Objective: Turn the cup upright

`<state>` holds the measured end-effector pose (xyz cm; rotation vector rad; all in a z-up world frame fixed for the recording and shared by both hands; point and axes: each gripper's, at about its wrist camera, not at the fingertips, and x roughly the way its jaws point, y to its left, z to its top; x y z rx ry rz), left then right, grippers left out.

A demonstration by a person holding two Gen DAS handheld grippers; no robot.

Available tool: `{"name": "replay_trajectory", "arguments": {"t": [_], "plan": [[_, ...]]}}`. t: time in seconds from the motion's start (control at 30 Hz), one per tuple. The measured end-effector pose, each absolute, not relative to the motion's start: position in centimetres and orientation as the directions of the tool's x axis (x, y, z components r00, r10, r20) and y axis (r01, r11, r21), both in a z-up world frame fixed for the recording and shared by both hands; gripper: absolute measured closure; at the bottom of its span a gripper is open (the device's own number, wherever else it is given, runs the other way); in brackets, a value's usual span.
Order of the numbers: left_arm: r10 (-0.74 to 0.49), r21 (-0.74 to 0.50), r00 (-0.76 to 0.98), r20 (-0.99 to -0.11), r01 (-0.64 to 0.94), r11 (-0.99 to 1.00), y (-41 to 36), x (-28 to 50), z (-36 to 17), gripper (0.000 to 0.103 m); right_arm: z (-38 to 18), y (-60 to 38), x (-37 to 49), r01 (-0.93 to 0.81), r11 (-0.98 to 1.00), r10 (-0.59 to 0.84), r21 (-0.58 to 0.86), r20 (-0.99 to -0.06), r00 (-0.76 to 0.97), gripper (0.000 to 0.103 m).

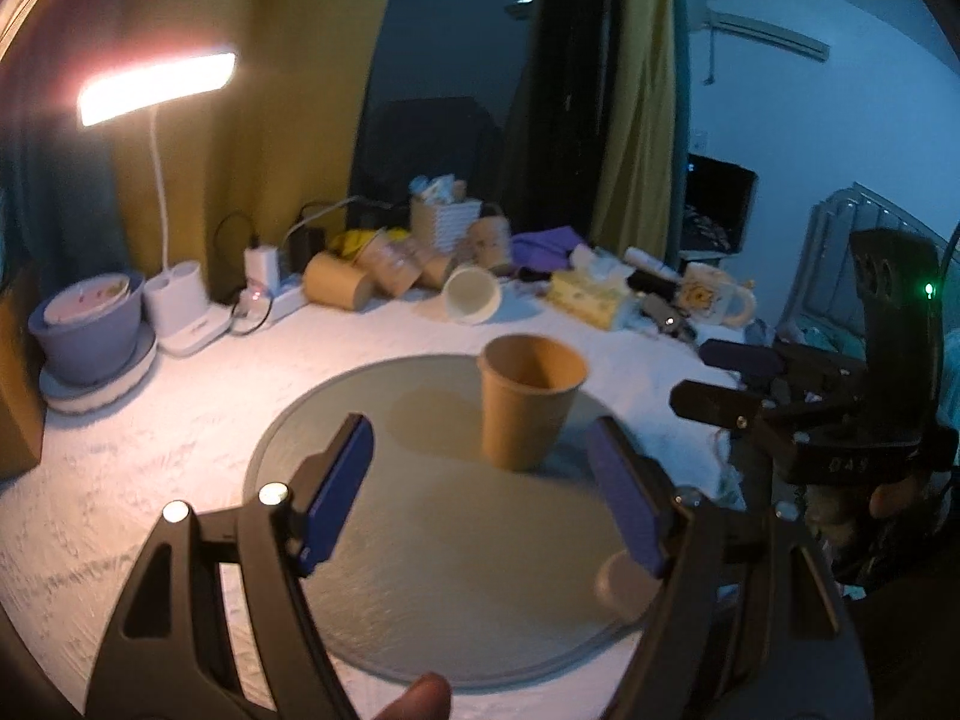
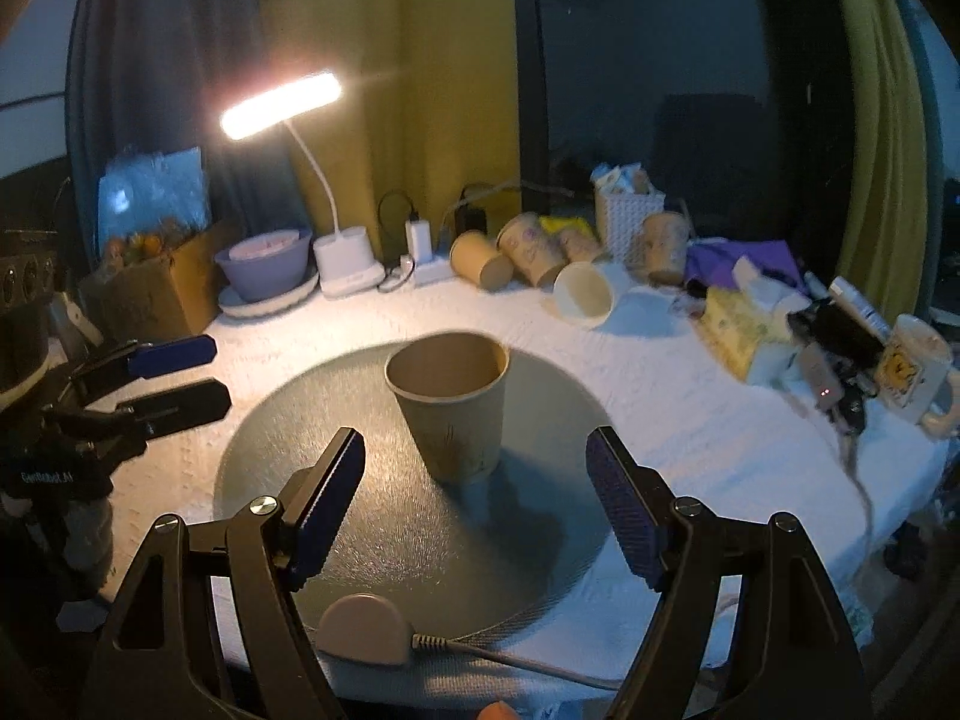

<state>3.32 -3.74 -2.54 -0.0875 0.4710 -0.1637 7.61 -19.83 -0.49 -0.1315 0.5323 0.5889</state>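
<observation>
A matt brown paper cup (image 2: 449,414) stands on a round grey mat (image 2: 528,540) with a fine, faintly shiny grain. The surface (image 2: 690,420) wears a rough white cloth. Both tools show matt black plastic arms, textured blue pads (image 2: 624,510) and bright metal screws (image 1: 273,493). A glossy ceramic mug (image 2: 912,375) sits behind.

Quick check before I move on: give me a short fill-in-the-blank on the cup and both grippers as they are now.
1. The brown paper cup stands ____ on the round grey mat, mouth up.
2. The jaws of the right gripper are ____, holding nothing.
3. The left gripper is ____ of the cup, not touching it.
4. The white cup behind the mat lies on its ____.

Missing words: upright; open; clear; side
</observation>
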Motion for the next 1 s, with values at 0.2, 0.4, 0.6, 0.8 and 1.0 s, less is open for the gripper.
{"name": "replay_trajectory", "arguments": {"t": [0.2,0.4,0.6,0.8,1.0], "plan": [[-0.171,-0.101,0.904,-0.391,0.143,0.985,-5.5,2.2,-0.2,0.028,1.9,-21.0,6.0,-0.55,0.835,0.49,0.01,-0.469,0.735,0.024],[-0.132,-0.077,0.932,-0.338,0.112,0.991,-6.3,0.8,2.0,0.028,4.3,-22.1,4.5,-0.535,0.845,0.479,-0.016,-0.423,0.769,0.024],[-0.063,-0.042,0.953,-0.296,0.053,0.998,-6.7,-0.2,3.7,0.028,6.4,-23.4,2.9,-0.515,0.857,0.466,-0.036,-0.374,0.802,0.024],[-0.047,-0.034,0.97,-0.237,0.04,0.999,-7.3,-2.2,5.1,0.028,7.7,-23.6,1.8,-0.527,0.849,0.485,-0.04,-0.339,0.806,0.024],[-0.032,-0.031,0.975,-0.222,0.026,0.999,-7.4,-3.1,5.3,0.028,7.5,-23.1,1.9,-0.539,0.841,0.495,-0.036,-0.349,0.796,0.024]]}}
